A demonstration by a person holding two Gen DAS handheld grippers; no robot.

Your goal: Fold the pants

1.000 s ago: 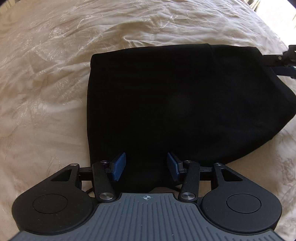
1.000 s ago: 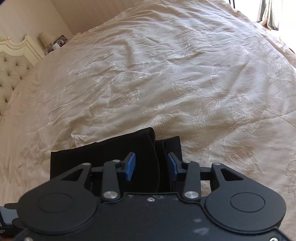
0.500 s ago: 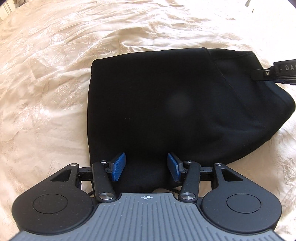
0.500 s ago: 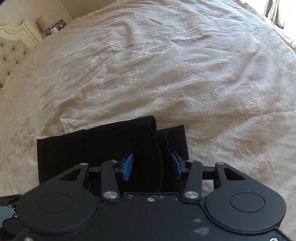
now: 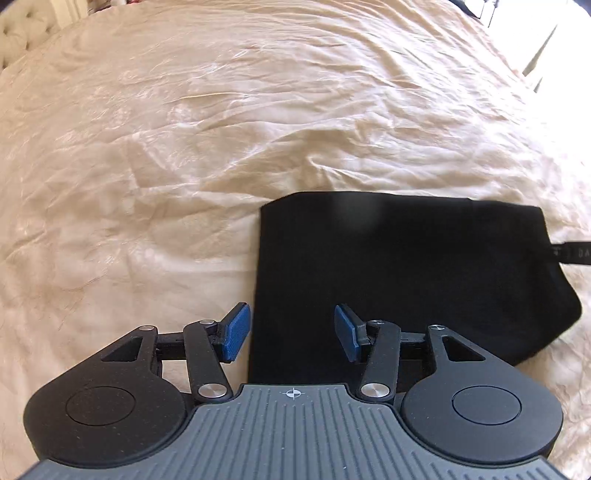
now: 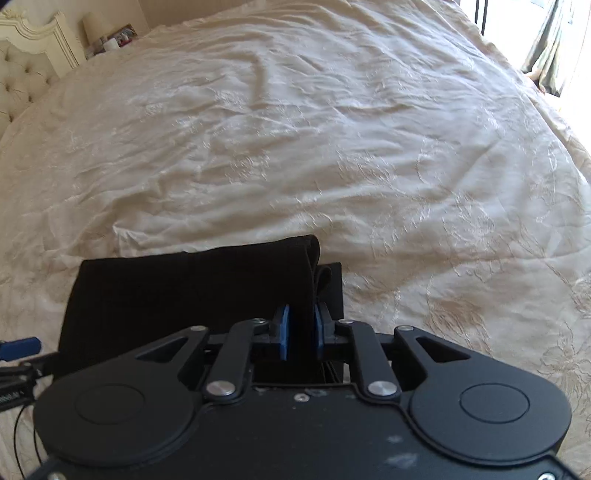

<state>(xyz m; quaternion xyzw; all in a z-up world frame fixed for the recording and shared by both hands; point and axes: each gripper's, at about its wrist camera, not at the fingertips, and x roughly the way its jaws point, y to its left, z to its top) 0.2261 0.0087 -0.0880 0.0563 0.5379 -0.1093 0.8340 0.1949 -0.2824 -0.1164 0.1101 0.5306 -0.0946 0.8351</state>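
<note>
The black pants (image 5: 406, 273) lie folded into a compact rectangle on the cream bedspread (image 5: 184, 147). My left gripper (image 5: 291, 338) is open over the near left edge of the pants, its left pad off the cloth. My right gripper (image 6: 301, 332) is shut on the right folded edge of the pants (image 6: 184, 295), where the layers curl up. A black strap of the right gripper (image 5: 572, 253) shows at the right edge of the left wrist view. A bit of the left gripper (image 6: 18, 349) shows at the left edge of the right wrist view.
The wrinkled cream bedspread (image 6: 332, 147) spreads all around the pants. A tufted headboard (image 6: 22, 77) and a nightstand with a lamp (image 6: 103, 33) are at the far left. A curtain and bright window (image 6: 554, 44) are at the far right.
My right gripper has closed on the folded right edge of the pants. My left gripper has shifted left and tilted up, so the pants now sit lower and to the right in its view.
</note>
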